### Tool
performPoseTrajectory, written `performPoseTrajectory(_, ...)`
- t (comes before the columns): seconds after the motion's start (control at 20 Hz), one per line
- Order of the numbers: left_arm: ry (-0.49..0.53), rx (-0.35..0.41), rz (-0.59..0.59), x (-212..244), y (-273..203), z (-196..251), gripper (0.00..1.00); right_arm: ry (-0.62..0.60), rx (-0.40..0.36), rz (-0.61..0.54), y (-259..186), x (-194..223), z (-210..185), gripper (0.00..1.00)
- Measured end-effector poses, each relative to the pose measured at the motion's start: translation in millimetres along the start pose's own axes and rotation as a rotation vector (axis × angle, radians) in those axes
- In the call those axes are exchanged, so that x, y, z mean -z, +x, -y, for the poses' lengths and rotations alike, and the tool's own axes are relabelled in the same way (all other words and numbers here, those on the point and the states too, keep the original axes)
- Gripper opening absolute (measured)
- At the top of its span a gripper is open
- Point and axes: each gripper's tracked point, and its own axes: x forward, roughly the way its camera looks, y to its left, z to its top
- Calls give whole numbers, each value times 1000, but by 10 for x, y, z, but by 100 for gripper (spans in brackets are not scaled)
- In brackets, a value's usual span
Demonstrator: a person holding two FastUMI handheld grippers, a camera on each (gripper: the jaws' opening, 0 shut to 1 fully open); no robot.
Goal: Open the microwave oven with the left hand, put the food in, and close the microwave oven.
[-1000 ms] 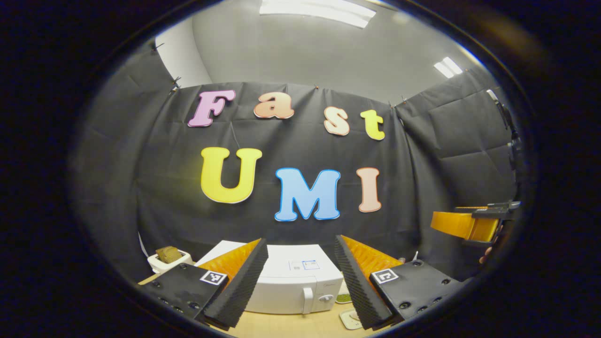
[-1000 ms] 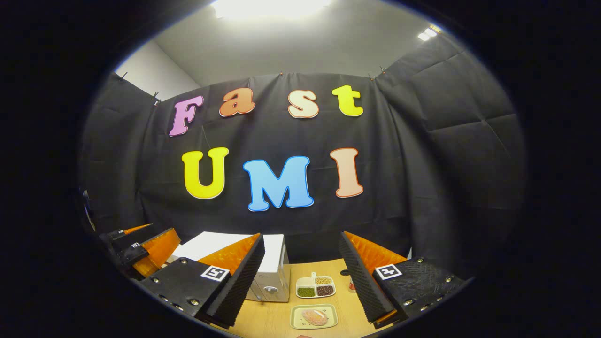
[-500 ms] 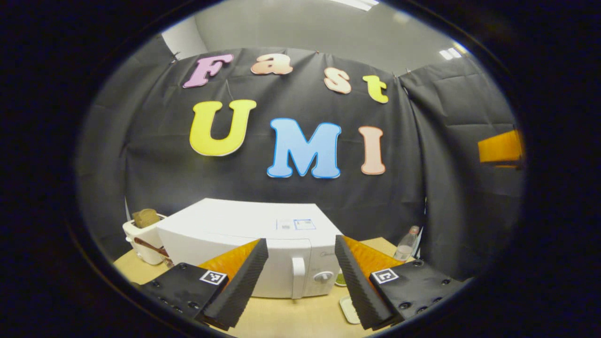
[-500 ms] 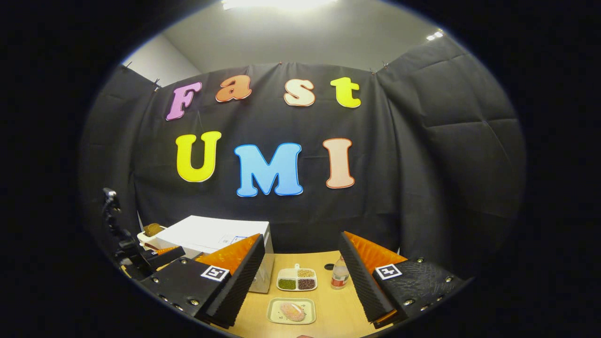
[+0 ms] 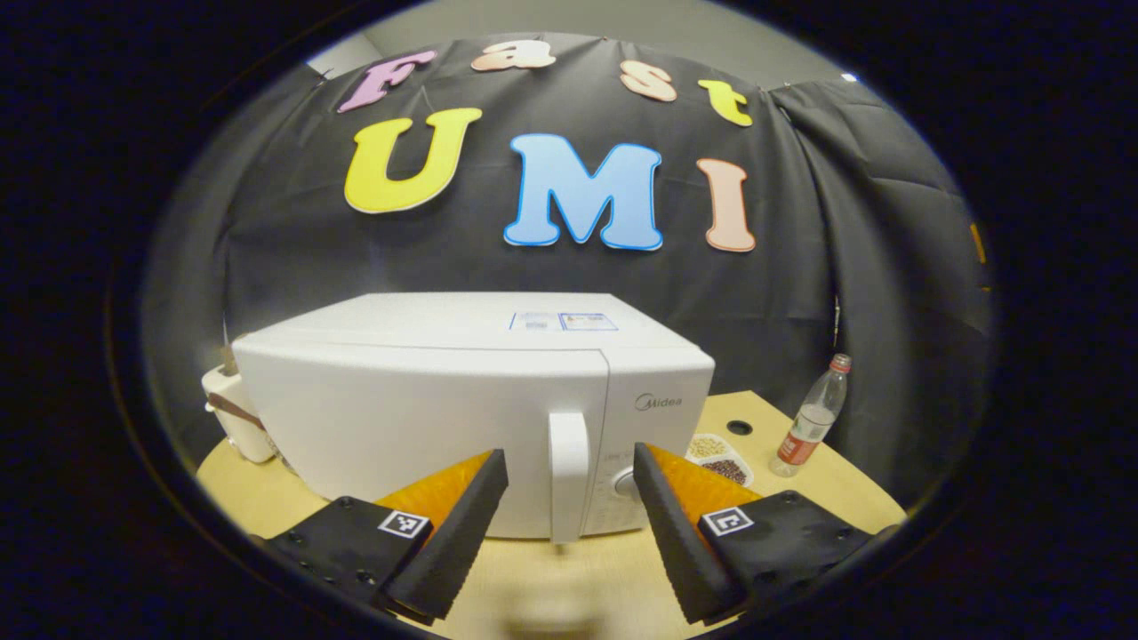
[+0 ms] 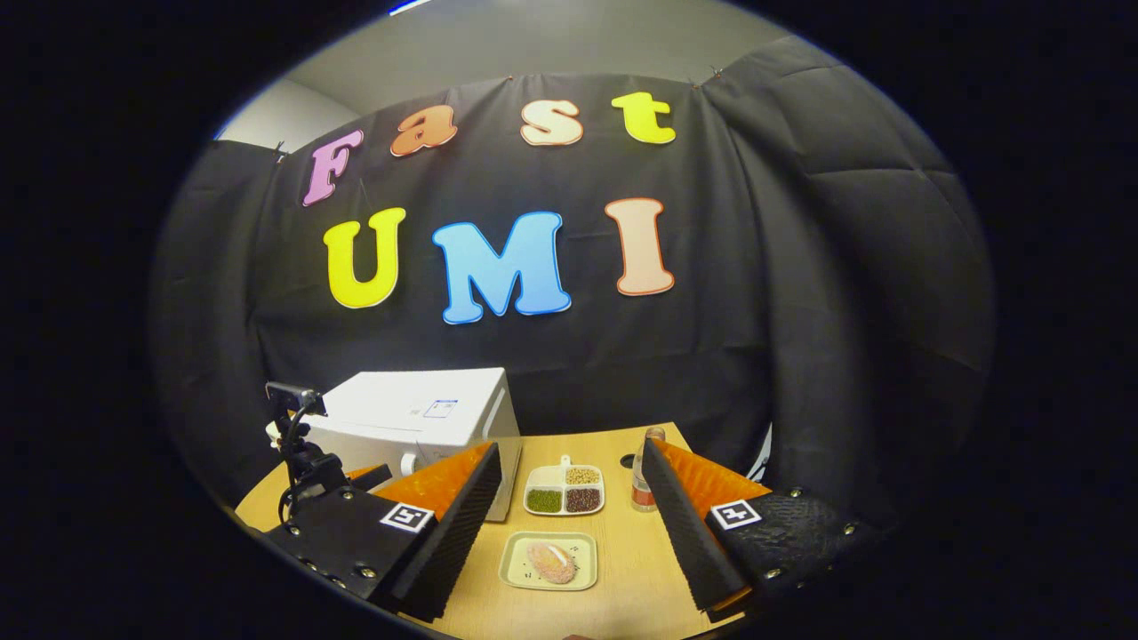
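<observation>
A white microwave oven point(image 5: 427, 400) stands on the wooden table with its door closed. Its vertical door handle point(image 5: 569, 476) lies straight ahead of my left gripper point(image 5: 569, 524), between the two open fingers but a little beyond their tips. In the right gripper view the microwave oven point(image 6: 418, 418) sits at the left, and the left gripper's body point(image 6: 311, 462) shows in front of it. A pale square plate with pinkish food point(image 6: 549, 562) lies on the table just ahead of my right gripper point(image 6: 569, 533), which is open and holds nothing.
A divided dish of beans and grains point(image 6: 564, 489) sits behind the food plate, with a small bottle point(image 6: 642, 484) to its right. The bottle point(image 5: 809, 418) also stands right of the microwave. A white toaster point(image 5: 233, 418) is behind the microwave's left side.
Both grippers have tilted downward. The left one has closed in on the microwave, whose handle now stands between its fingers. The right view now shows more table.
</observation>
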Motion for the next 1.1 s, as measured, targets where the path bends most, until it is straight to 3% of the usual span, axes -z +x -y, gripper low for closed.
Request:
performPoseTrajectory(0.2,-7,-33,-61,237,142,-48,90,-7,22,-16,11,109,182,98)
performPoseTrajectory(0.4,3,-70,-85,377,229,-97,72,7,39,-42,16,185,278,98)
performPoseTrajectory(0.5,11,-63,-89,381,267,17,53,-6,47,-41,17,177,300,98)
performPoseTrajectory(0.55,49,-70,-95,403,345,29,36,-9,50,-41,13,178,295,98)
performPoseTrajectory(0.6,58,-76,-94,384,254,14,31,-9,52,-41,7,175,285,98)
performPoseTrajectory(1.1,29,-34,-122,429,222,17,36,-30,37,-45,-30,241,-5,97)
